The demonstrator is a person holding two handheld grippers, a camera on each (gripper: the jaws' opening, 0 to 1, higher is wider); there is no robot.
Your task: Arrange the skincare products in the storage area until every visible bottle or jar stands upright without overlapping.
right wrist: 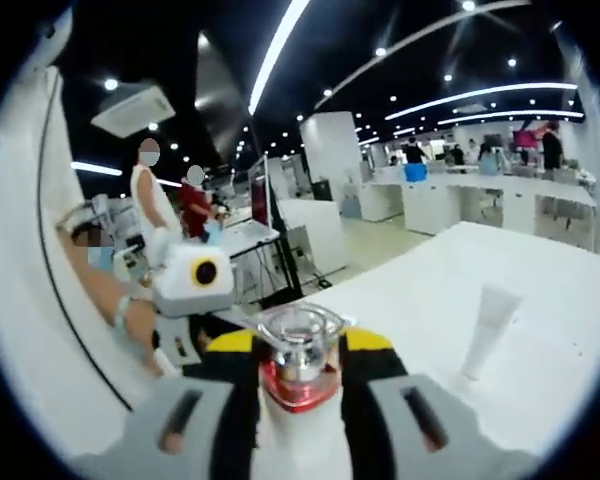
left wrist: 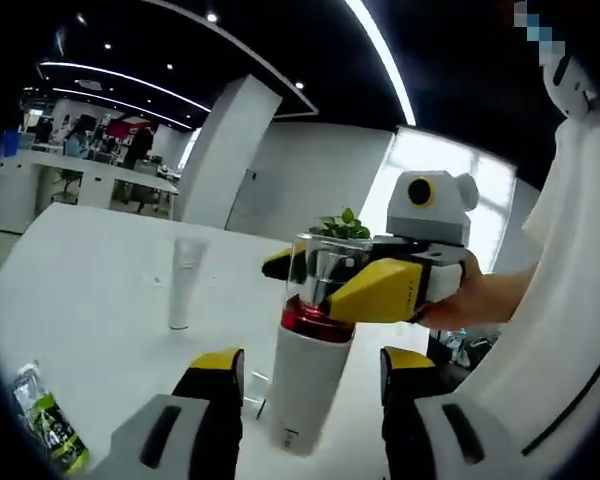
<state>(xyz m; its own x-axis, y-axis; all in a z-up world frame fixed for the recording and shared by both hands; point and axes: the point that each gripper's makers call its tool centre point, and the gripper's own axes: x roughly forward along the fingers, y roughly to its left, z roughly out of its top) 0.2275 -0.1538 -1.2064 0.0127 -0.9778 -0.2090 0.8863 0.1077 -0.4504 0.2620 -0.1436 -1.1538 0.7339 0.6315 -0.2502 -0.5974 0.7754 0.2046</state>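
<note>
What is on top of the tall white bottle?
The white bottle has a red band and a clear cap on top. The right gripper is clamped around that cap. Part of the cap is covered by the yellow fingers.

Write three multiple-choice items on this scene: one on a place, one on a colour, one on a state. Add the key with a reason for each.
1. Where does the right tool grip the white bottle?
A. at its base
B. at its clear cap
C. at mid-body

2. What colour is the band under the clear cap?
A. red
B. blue
C. green

3. How does the white tube on the table stand?
A. lying flat
B. leaning on the bottle
C. upright, apart from the bottle

Key:
1 B: in the left gripper view the yellow tips close on the cap, above the body.
2 A: both views show a red ring below the cap.
3 C: it stands alone on the tabletop, with bare table between it and the bottle.
</note>
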